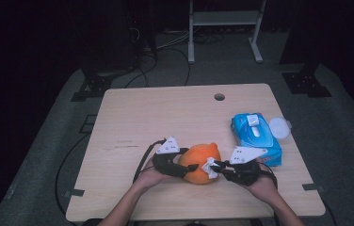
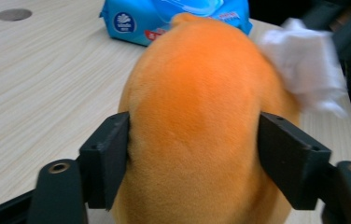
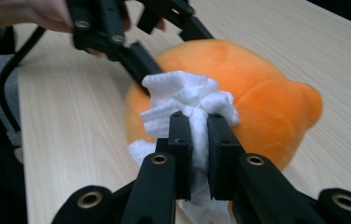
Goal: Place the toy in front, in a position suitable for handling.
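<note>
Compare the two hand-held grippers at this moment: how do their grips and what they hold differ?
The left hand-held gripper has its jaws spread wide around the orange plush toy, clamping its sides. The right hand-held gripper has its jaws nearly together, pinching a crumpled white wipe. The left steadies the toy on the table; the right presses its wipe against the toy's surface. Both are black, two-jawed, and meet at the toy.

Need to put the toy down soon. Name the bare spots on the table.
Free: the wide stretch left of the orange plush toy, and the far strip around the round hole. Crowded: right side, between wipes pack, right gripper and left gripper.
</note>
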Available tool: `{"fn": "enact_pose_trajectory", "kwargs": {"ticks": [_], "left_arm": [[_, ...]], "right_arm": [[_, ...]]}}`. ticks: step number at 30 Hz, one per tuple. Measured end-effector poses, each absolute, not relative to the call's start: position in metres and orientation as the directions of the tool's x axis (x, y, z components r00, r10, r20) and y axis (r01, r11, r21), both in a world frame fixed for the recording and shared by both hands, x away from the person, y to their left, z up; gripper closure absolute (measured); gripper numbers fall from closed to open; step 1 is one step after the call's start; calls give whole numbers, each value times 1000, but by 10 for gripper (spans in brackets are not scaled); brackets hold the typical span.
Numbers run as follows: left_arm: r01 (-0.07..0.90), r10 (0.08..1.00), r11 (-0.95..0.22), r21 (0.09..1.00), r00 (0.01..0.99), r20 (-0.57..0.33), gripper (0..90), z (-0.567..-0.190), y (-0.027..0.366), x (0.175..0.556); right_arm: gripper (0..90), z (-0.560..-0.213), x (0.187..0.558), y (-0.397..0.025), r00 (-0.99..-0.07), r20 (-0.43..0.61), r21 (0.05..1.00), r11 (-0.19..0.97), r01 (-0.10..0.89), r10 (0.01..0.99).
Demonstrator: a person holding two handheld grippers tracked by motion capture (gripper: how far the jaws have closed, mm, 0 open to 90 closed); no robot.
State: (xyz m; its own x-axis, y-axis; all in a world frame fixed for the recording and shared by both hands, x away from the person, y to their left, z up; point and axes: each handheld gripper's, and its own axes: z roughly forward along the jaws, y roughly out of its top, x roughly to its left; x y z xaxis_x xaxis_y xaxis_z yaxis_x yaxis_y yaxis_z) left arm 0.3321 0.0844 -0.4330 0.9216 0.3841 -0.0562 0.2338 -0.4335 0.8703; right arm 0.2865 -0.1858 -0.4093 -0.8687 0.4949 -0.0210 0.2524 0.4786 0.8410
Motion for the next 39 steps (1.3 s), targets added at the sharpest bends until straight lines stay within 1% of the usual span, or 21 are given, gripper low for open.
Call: {"fn": "enact_pose_trajectory", "kwargs": {"ticks": [6, 9, 10, 14, 17, 18, 19, 21, 22, 23, 24, 25, 26, 27, 28, 29, 31, 34, 37, 39], "left_arm": [[181, 341, -449, 875, 940, -19, 305, -431, 77, 325], [143, 326, -475, 869, 945, 23, 305, -429, 73, 320], [130, 321, -488, 863, 946, 39, 305, -428, 72, 319], [89, 296, -513, 854, 952, 78, 305, -427, 67, 314], [36, 251, -532, 846, 961, 118, 303, -426, 58, 305], [26, 243, -537, 843, 962, 125, 295, -426, 57, 304], [30, 238, -541, 841, 964, 118, 278, -424, 57, 303], [65, 238, -512, 856, 969, 69, 213, -421, 61, 308], [87, 248, -492, 866, 968, 43, 193, -420, 63, 311], [132, 280, -470, 873, 960, 5, 179, -419, 65, 315], [159, 300, -472, 867, 954, -11, 141, -419, 65, 318], [182, 302, -487, 854, 953, -32, 135, -422, 63, 320], [190, 293, -496, 847, 955, -43, 141, -426, 61, 321], [180, 294, -501, 846, 955, -28, 157, -429, 60, 319], [171, 289, -507, 845, 957, -20, 191, -429, 60, 318], [173, 290, -505, 846, 957, -22, 207, -429, 61, 318], [183, 296, -499, 847, 955, -32, 236, -429, 64, 318], [187, 296, -496, 848, 954, -37, 244, -429, 65, 318], [187, 294, -498, 847, 955, -38, 241, -429, 65, 318], [183, 295, -497, 848, 955, -34, 237, -429, 64, 317]], "right_arm": [[809, -421, 312, -220, -795, 70, 839, 396, 374, 602], [811, -423, 315, -226, -782, 76, 836, 387, 388, 619], [812, -421, 313, -225, -784, 75, 838, 387, 385, 617], [813, -404, 302, -212, -812, 45, 867, 381, 321, 582], [813, -391, 292, -197, -844, 4, 883, 394, 256, 537], [813, -388, 289, -191, -852, -23, 881, 414, 230, 524], [813, -388, 289, -188, -856, -42, 875, 432, 217, 515], [814, -392, 288, -185, -856, -73, 857, 471, 209, 513], [814, -395, 289, -187, -855, -70, 854, 474, 215, 513], [814, -396, 289, -188, -855, -65, 855, 471, 219, 515], [814, -396, 289, -191, -855, -43, 859, 457, 233, 517], [814, -396, 288, -191, -858, -32, 863, 447, 235, 513], [814, -394, 286, -189, -861, -34, 865, 447, 230, 507], [813, -394, 283, -185, -868, -43, 864, 455, 217, 495], [812, -394, 280, -180, -875, -53, 861, 466, 204, 481], [812, -394, 279, -179, -879, -60, 861, 470, 194, 472], [812, -393, 281, -181, -881, -57, 859, 473, 197, 470], [811, -394, 292, -202, -850, -30, 865, 440, 242, 527], [814, -402, 300, -227, -792, -4, 857, 411, 312, 610], [815, -409, 302, -237, -773, 19, 844, 404, 351, 634]]}}
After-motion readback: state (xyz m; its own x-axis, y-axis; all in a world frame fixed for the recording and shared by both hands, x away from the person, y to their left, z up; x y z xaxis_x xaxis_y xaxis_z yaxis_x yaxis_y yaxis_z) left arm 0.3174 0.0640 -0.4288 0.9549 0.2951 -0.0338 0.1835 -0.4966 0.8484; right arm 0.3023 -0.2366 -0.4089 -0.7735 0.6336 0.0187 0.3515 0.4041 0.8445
